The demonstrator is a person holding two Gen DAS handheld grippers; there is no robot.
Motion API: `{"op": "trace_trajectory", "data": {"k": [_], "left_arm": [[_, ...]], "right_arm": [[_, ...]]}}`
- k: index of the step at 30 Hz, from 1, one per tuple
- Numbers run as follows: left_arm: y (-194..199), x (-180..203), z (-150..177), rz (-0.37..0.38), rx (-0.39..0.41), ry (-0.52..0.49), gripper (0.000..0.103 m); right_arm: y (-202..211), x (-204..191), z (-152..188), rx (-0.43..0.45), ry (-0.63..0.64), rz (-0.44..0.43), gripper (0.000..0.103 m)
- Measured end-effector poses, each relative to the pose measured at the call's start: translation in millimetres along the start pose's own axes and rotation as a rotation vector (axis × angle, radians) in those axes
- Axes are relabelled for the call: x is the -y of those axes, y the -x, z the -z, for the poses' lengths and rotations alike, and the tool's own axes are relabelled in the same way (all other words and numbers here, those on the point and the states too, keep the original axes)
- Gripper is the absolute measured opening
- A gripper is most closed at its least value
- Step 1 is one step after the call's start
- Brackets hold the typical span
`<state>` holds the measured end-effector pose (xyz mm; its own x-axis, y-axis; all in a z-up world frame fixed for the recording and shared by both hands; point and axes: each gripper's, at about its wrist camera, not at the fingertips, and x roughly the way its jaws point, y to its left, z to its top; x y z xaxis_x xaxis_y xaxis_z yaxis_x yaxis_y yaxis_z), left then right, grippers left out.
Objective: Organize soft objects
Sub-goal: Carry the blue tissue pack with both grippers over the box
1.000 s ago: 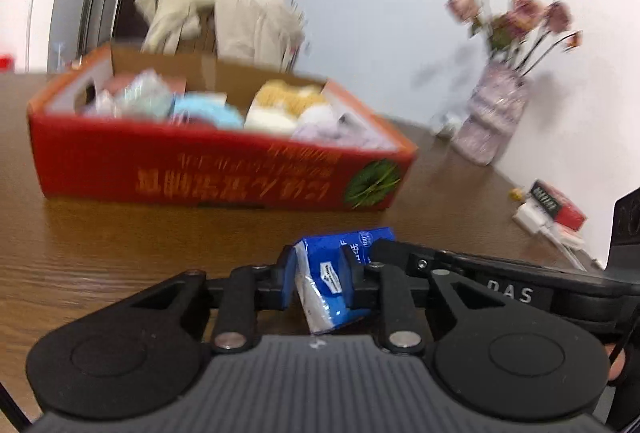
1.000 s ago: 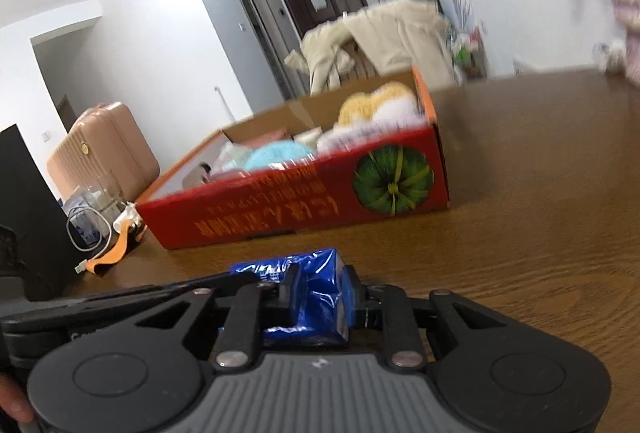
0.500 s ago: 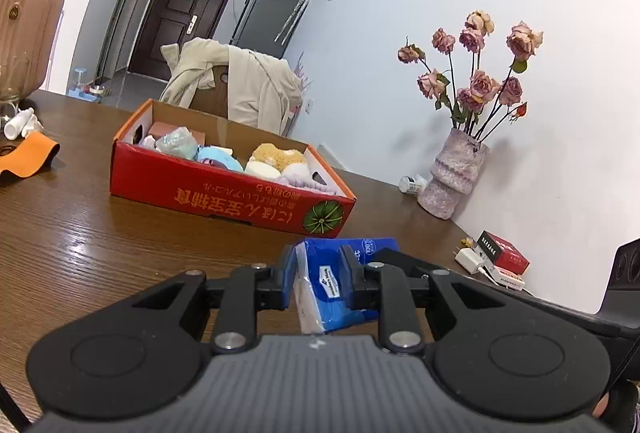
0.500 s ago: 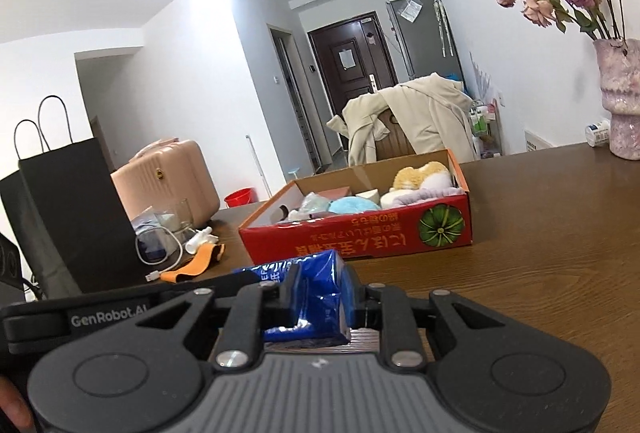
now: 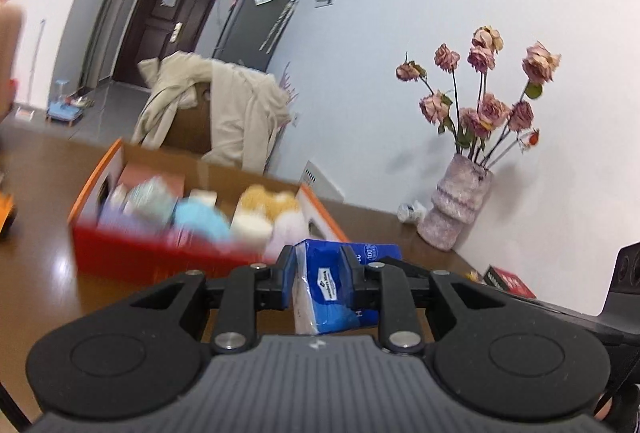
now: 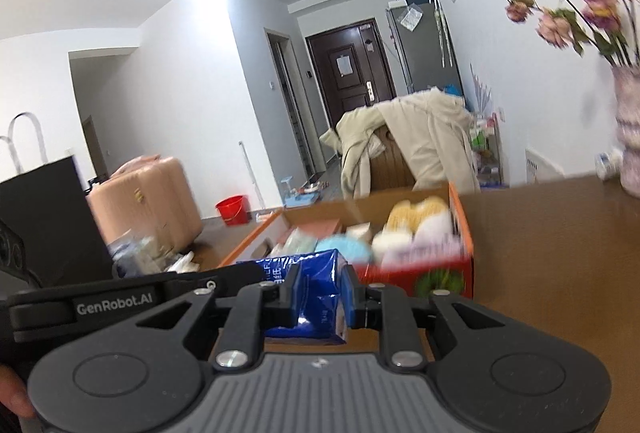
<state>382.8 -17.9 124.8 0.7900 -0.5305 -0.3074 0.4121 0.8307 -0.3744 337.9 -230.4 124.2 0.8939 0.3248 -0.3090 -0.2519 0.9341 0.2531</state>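
A blue tissue pack [image 5: 326, 289] is pinched at one end by my left gripper [image 5: 318, 273], whose jaws are shut on it. The same blue tissue pack [image 6: 316, 297] is held at its other end by my right gripper [image 6: 318, 293], also shut on it. The pack hangs above the brown table, just in front of the red cardboard box [image 5: 132, 253]. The box [image 6: 448, 273] holds several soft items, among them a light blue one [image 5: 200, 223] and a yellow plush [image 5: 266, 203]. The other gripper's body [image 6: 120, 303] reaches in from the left of the right wrist view.
A pink vase of dried roses [image 5: 460, 209] stands on the table by the wall, with a small red box [image 5: 510, 281] near it. A chair draped with a beige coat [image 5: 224, 113] stands behind the box. A black paper bag [image 6: 48, 217] and a pink suitcase [image 6: 152, 197] are at the left.
Both grippers have risen with the blue tissue pack between them, so the box now shows from higher up and its inside is visible. The grips have not changed.
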Motion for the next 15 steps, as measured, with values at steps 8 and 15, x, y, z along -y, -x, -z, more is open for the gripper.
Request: {"op": "trace_trajectory", "data": {"k": [8,15], "left_arm": [[-110,-34,-74,-0.006,-0.053,-0.009,0.023],[-183,-70,-59,-0.046,-0.147,0.032,0.023]], "right_arm": [[-116,49,-60,-0.060,-0.015,-0.018,0.020],[-188,82,-41,-0.135,0.013,0.000,0.020]]}}
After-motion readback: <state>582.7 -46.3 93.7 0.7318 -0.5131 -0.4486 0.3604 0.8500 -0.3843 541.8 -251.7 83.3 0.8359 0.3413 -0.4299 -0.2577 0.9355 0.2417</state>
